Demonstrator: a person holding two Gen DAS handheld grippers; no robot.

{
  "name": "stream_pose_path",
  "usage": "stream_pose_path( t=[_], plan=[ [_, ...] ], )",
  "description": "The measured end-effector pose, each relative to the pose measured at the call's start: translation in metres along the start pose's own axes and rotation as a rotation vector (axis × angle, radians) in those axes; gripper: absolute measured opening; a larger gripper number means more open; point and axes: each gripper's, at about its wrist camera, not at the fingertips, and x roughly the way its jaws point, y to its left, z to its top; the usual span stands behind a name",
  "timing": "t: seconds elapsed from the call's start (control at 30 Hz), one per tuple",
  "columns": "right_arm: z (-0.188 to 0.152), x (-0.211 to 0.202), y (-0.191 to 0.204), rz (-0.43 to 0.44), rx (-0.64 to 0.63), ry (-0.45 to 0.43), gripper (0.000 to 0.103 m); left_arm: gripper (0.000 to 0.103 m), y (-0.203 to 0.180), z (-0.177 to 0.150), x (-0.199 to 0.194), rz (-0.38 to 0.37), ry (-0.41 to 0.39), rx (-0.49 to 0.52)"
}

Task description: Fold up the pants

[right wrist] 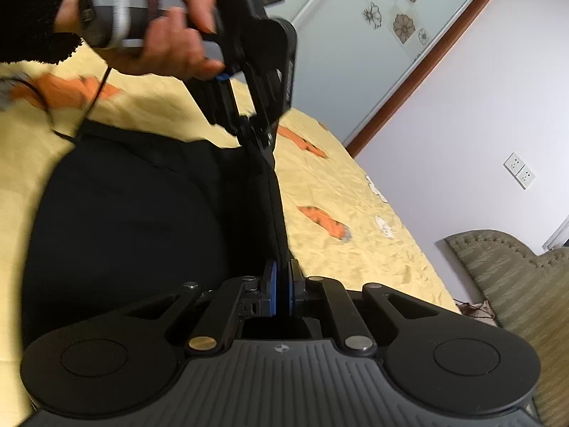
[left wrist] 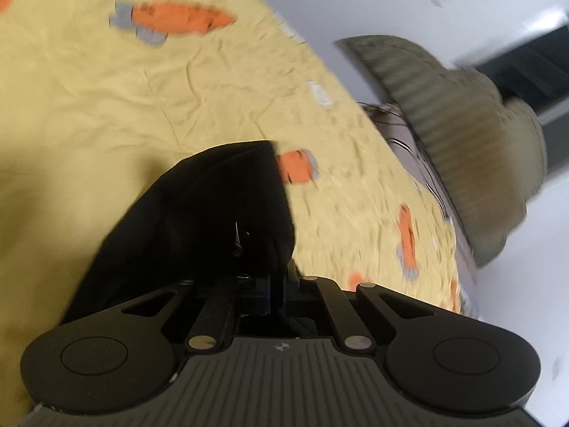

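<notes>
The black pants [right wrist: 124,220] lie on a yellow bedsheet with orange carrot prints [right wrist: 355,249]. My right gripper [right wrist: 282,274] is shut on an edge of the pants; the cloth runs taut from its blue pads [right wrist: 272,277] up to my left gripper [right wrist: 261,142], which a hand holds above the bed, shut on the same edge. In the left wrist view my left gripper [left wrist: 275,277] is shut on the pants [left wrist: 199,213], which hang forward and hide the fingertips.
An olive-green ribbed headboard or sofa [right wrist: 515,274] stands past the bed's far edge, also in the left wrist view [left wrist: 455,135]. A white wall with sockets [right wrist: 519,170] and a glass sliding door [right wrist: 355,53] are behind. A thin black cable [right wrist: 92,103] hangs from the left gripper.
</notes>
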Motion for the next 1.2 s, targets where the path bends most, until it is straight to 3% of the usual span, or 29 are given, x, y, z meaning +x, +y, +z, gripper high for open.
stream_pose_path(
  t=[0.17, 0.33, 0.5, 0.6, 0.67, 0.73, 0.8, 0.9, 0.97, 1.03, 1.1, 1.2],
  plan=[
    [0.004, -0.037, 0.04, 0.089, 0.019, -0.001, 0.006, 0.005, 0.001, -0.059, -0.052, 0.058, -0.025, 0.147],
    [-0.001, -0.039, 0.072, 0.168, 0.061, 0.022, 0.006, 0.005, 0.03, -0.099, -0.065, 0.14, -0.012, 0.134],
    [-0.004, -0.027, 0.076, 0.184, 0.123, 0.049, 0.006, 0.007, 0.051, -0.107, -0.055, 0.173, -0.006, 0.117],
    [-0.004, -0.027, 0.077, 0.163, 0.129, 0.052, 0.006, 0.007, 0.038, -0.116, -0.064, 0.203, -0.051, 0.189],
    [-0.004, -0.032, 0.085, 0.142, 0.132, 0.063, 0.006, 0.016, 0.034, -0.119, -0.065, 0.232, -0.057, 0.227],
    [-0.008, -0.028, 0.084, 0.122, 0.15, 0.055, 0.007, 0.031, 0.038, -0.118, -0.063, 0.257, -0.041, 0.197],
    [-0.008, -0.04, 0.094, 0.071, 0.138, 0.044, 0.011, 0.031, 0.04, -0.119, -0.07, 0.251, -0.039, 0.164],
    [-0.012, -0.082, 0.086, -0.023, 0.182, -0.005, 0.011, 0.042, 0.022, -0.126, -0.087, 0.333, -0.122, 0.234],
    [-0.027, -0.108, 0.067, -0.094, 0.273, 0.017, 0.011, 0.052, 0.002, -0.135, -0.097, 0.363, -0.191, 0.325],
    [-0.05, -0.125, 0.043, -0.137, 0.412, 0.096, 0.011, 0.065, -0.021, -0.143, -0.098, 0.331, -0.208, 0.437],
    [-0.085, -0.139, 0.016, -0.147, 0.643, 0.151, 0.011, 0.072, -0.043, -0.153, -0.089, 0.23, -0.166, 0.567],
    [-0.141, -0.148, -0.022, -0.1, 1.088, 0.185, 0.012, 0.073, -0.078, -0.178, -0.063, 0.052, -0.037, 0.785]
  ],
)
